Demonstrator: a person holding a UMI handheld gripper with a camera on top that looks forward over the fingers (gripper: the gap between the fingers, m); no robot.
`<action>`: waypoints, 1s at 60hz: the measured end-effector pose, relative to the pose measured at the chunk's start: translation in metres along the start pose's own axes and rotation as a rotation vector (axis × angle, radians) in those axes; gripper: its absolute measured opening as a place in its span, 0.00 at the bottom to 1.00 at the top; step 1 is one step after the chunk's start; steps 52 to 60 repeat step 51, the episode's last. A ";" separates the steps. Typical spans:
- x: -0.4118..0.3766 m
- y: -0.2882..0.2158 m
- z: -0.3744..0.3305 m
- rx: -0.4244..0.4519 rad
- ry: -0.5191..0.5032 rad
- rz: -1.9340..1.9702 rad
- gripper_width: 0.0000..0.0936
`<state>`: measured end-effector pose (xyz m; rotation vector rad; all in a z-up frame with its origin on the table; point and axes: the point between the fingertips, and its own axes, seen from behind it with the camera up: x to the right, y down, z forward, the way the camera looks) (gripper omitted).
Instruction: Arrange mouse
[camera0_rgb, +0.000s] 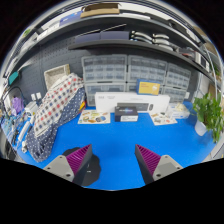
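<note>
**Above a blue table, an open gripper with nothing in it**

At the near edge of the scene, the gripper (113, 160) points forward over a bright blue table (120, 140). Its two fingers stand well apart, each with a magenta pad (79, 157) on its inner face. Only bare blue surface shows between them, and they hold nothing. Just beside the left finger, partly behind it, sits a dark rounded shape (90, 170); it may be the mouse, but too little of it shows to be sure.

Beyond the fingers to the left, a checked cloth (55, 110) in red, white and dark squares hangs over something tall, likely a chair, at the table's edge.

Farther on, along the back of the table, lie a row of small things: a flat pack with yellow markings (94, 117), a white box (127, 108) with a dark top, and another low white pack (163, 119) to its right. To the far right stands a green leafy plant (208, 112).

Behind the table runs a wall of pale drawer cabinets (105, 72), and on the right of them sits a yellow sign or label (149, 88). Dark shelves (120, 40) run overhead.
</note>
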<state>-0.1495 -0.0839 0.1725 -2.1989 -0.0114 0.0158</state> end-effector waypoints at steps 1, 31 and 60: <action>0.007 -0.002 -0.003 0.007 -0.002 -0.002 0.92; 0.177 0.007 -0.033 0.031 -0.038 -0.047 0.90; 0.214 0.009 -0.039 0.036 -0.035 -0.035 0.90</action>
